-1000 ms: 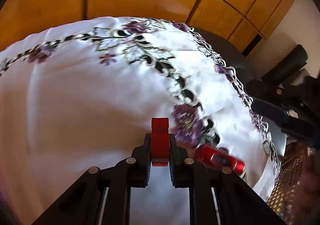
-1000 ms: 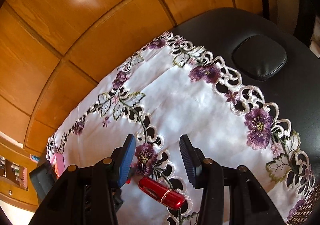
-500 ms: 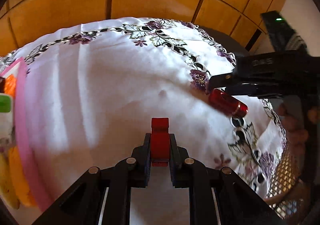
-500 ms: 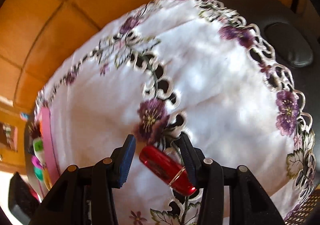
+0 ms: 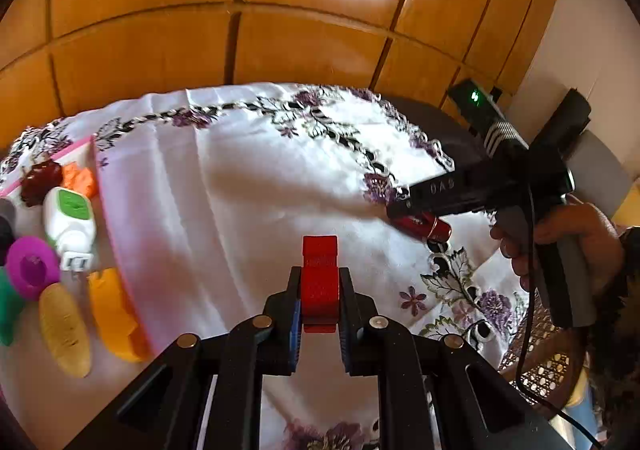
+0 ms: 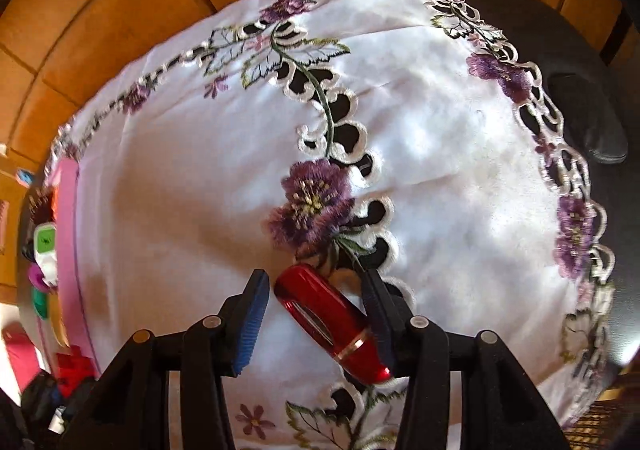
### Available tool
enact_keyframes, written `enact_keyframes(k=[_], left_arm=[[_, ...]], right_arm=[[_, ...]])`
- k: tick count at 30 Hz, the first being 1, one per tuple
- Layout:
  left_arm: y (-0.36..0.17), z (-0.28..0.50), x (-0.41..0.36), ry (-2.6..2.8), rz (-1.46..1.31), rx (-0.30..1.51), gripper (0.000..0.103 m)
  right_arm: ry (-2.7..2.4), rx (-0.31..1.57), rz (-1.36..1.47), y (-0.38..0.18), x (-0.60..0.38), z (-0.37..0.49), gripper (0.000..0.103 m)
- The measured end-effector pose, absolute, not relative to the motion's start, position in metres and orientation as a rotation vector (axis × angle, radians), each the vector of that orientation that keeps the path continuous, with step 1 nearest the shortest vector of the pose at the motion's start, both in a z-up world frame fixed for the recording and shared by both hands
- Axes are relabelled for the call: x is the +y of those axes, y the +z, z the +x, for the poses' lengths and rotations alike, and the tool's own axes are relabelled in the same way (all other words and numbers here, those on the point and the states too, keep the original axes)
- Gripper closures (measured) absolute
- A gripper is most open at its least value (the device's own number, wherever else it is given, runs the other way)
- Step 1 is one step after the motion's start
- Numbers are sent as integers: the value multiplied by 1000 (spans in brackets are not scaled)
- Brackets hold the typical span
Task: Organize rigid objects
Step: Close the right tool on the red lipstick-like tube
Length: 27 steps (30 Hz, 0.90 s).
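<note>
Two views differ: only my left gripper (image 5: 319, 302), clamped on a red block (image 5: 319, 282), shows the tray (image 5: 120, 262). My right gripper (image 6: 316, 314) stands apart around the red tube (image 6: 328, 314), lying diagonally, one pad touching.

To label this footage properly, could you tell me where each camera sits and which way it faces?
Left wrist: on the left gripper, shut on a red block, looking across the tablecloth; the right hand shows.
Right wrist: on the right gripper, looking steeply down at a red cylinder between its open jaws.
Shared: the cylinder, the tablecloth and the pink-rimmed tray.
</note>
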<state>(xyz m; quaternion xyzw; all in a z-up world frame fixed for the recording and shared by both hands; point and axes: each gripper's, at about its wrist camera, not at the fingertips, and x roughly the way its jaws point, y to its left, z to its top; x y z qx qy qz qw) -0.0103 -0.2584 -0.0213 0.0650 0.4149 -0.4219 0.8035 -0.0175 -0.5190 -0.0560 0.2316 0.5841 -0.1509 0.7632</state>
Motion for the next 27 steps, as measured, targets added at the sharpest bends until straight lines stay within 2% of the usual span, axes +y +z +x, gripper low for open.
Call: enact_keyframes(k=[7, 8, 9, 10, 17, 20, 27], left_arm=[[-7, -9, -230, -892, 64, 858, 88], [-4, -10, -225, -886, 60, 847, 88], [-2, -11, -221, -879, 60, 835, 88], [0, -11, -216, -868, 61, 825, 88], [9, -10, -181, -767, 69, 770, 88], [8, -8, -172, -728, 70, 768, 88], [2, -6, -165, -690, 56, 790, 88]], right_arm=[[-313, 1394, 372, -64, -498, -7, 55], [-319, 1401, 350, -64, -495, -6, 58], [-328, 1398, 310, -63, -491, -4, 75], [-318, 1386, 278, -61, -485, -2, 78], [-219, 1222, 282, -54, -453, 16, 78], [-158, 1254, 312, -67, -445, 27, 78], [-151, 1234, 174, -74, -429, 25, 75]])
